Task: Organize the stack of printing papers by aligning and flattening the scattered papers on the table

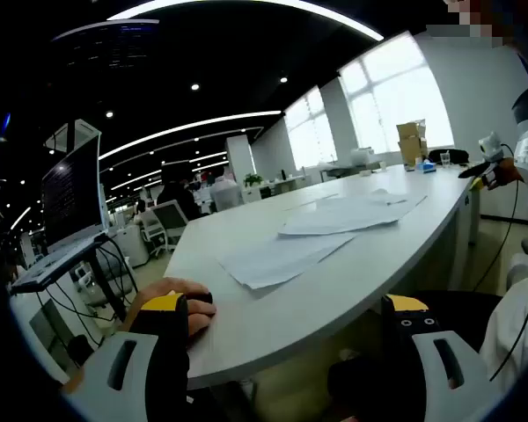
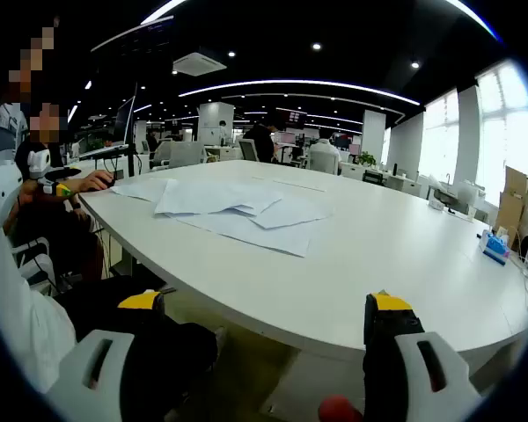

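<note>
Both the left hand-held gripper (image 1: 286, 321) and right hand-held gripper (image 2: 264, 318) gape wide and empty short of the table (image 2: 396, 237), whose scattered papers (image 2: 233, 211) show no readable print.

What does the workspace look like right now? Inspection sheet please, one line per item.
Surface: white table, curved edge, mostly bare.
Job's things: loose papers scattered and overlapping, not aligned; also seen in left gripper view.
Clutter: cardboard box and a blue item at the far end.
Grippers: left tongs open, off the table edge; right tongs open, short of the papers.
Cables: bundle under the monitor stand.
Surroundings: open office, windows, ceiling light strips, people at desks.
</note>
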The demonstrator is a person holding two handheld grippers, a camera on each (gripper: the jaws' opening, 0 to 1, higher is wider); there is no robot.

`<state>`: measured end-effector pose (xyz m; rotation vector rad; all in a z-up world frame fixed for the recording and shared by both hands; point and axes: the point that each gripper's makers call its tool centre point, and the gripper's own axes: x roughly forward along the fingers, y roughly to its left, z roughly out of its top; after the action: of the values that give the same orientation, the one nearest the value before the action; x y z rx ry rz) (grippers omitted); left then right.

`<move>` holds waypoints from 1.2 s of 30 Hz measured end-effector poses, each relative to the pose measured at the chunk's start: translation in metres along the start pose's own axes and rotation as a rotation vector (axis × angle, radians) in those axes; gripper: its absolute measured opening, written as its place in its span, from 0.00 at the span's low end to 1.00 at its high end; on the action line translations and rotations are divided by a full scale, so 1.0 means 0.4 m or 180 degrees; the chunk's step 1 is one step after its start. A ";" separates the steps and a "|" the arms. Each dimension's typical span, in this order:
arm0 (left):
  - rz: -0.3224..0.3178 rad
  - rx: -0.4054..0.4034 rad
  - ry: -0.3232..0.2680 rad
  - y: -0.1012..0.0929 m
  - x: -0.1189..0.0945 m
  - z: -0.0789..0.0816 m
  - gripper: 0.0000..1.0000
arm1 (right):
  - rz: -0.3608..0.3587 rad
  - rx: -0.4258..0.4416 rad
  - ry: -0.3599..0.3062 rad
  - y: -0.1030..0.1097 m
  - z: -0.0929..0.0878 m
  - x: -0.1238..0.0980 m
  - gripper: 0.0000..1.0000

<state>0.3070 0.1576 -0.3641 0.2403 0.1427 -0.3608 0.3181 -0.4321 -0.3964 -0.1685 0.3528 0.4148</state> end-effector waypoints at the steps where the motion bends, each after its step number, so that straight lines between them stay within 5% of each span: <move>1: 0.0001 0.0001 0.0000 0.000 0.000 0.000 0.93 | 0.0001 -0.0003 0.0007 0.000 -0.001 0.001 0.89; 27: 0.0008 0.0011 -0.0001 0.003 -0.004 0.002 0.93 | -0.0002 -0.0020 0.0013 -0.002 0.000 0.001 0.89; 36: 0.0023 0.0126 -0.0009 0.007 -0.006 0.037 0.93 | 0.0002 -0.0152 -0.0102 -0.003 0.065 0.002 0.89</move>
<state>0.3073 0.1569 -0.3488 0.2794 0.1319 -0.3570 0.3269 -0.4268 -0.3724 -0.2080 0.3116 0.4262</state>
